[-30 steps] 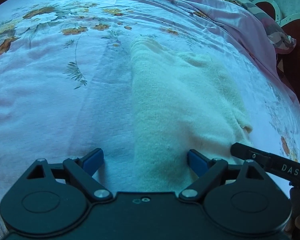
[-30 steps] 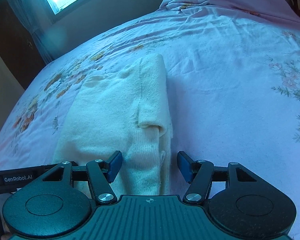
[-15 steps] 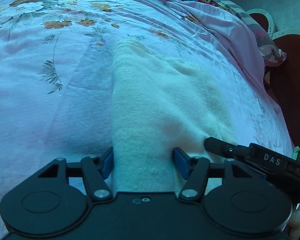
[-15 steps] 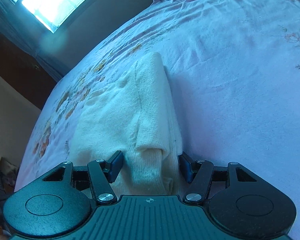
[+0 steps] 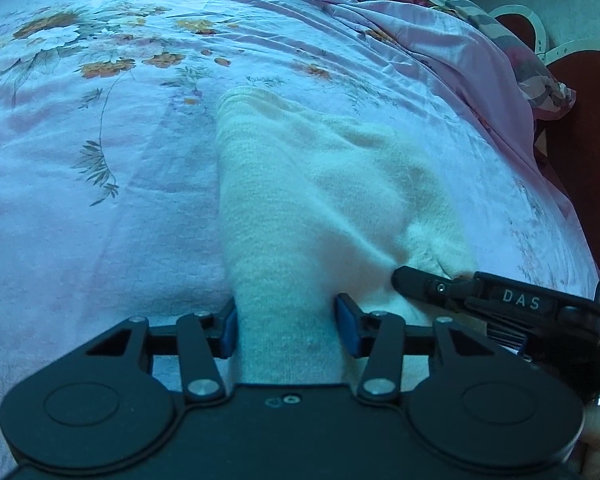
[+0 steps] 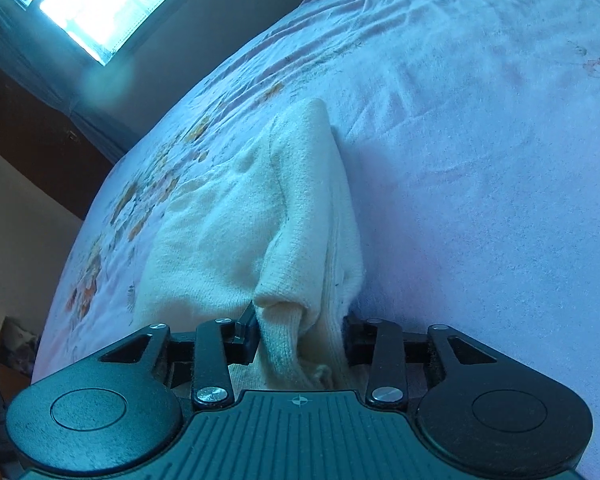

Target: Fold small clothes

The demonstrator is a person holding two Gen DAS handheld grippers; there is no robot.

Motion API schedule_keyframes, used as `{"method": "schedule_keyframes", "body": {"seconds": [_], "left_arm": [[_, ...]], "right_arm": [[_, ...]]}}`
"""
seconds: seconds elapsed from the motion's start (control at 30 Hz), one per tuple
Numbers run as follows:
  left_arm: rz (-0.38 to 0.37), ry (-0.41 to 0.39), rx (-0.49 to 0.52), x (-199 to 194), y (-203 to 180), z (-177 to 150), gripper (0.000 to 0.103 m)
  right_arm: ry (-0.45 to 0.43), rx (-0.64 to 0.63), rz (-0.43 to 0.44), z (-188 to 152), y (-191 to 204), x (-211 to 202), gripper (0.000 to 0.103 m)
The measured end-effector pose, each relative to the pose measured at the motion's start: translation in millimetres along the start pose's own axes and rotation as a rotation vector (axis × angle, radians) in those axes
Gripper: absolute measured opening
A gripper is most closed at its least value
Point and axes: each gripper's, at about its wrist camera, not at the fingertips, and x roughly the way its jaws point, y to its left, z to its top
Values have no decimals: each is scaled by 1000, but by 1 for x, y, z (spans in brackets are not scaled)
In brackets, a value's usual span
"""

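**Cream knit pinched at both near corners**

Pink floral bedsheet (image 5: 100,208) fills both wrist views, wrinkled toward 1 o'clock where a bunched pillow or cover (image 5: 480,52) lies. A bright window (image 6: 100,12) sits at 11 o'clock in the right wrist view.

Cream knitted garment (image 5: 320,184) lies on the sheet at centre, already narrowed lengthwise, one sleeve (image 6: 300,216) folded along its right side. It runs from 12 o'clock down to the tools at 6.

Left gripper (image 5: 286,328): blue pads pressed into the near-left hem edge, cloth pulled up between them; closed on fabric. Right gripper (image 6: 300,338): jaws narrow, clamping the cuff and hem layers bunched at the near-right corner. Its black finger also shows at 4 o'clock in the left view.

Handling, as a judgement: soft, light, thick knit; limp, stretches under pull, not slippery against rubber pads, nothing fragile. Layers may slide apart, and the folded sleeve could drop out if only the top layer is caught. Best hold is deep on the hem corners, through all layers, both sides lifted level.
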Motion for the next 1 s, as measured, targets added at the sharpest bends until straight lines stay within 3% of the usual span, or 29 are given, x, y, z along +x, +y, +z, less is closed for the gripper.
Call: {"method": "schedule_keyframes", "body": {"seconds": [0.13, 0.27, 0.47, 0.7, 1.0], "left_arm": [[12, -11, 7, -4, -4, 0, 41], [23, -43, 42, -16, -9, -2, 33], [16, -93, 33, -41, -8, -2, 31], [19, -181, 22, -97, 7, 3, 31], [80, -269, -30, -165, 50, -3, 31]], "right_arm": [[-29, -34, -16, -5, 10, -6, 27], [-68, -68, -11, -8, 21, -17, 25], [-109, -117, 40, -11, 50, -37, 24], [-134, -173, 108, -16, 98, -56, 24], [-126, -257, 202, -38, 172, -56, 24]]}}
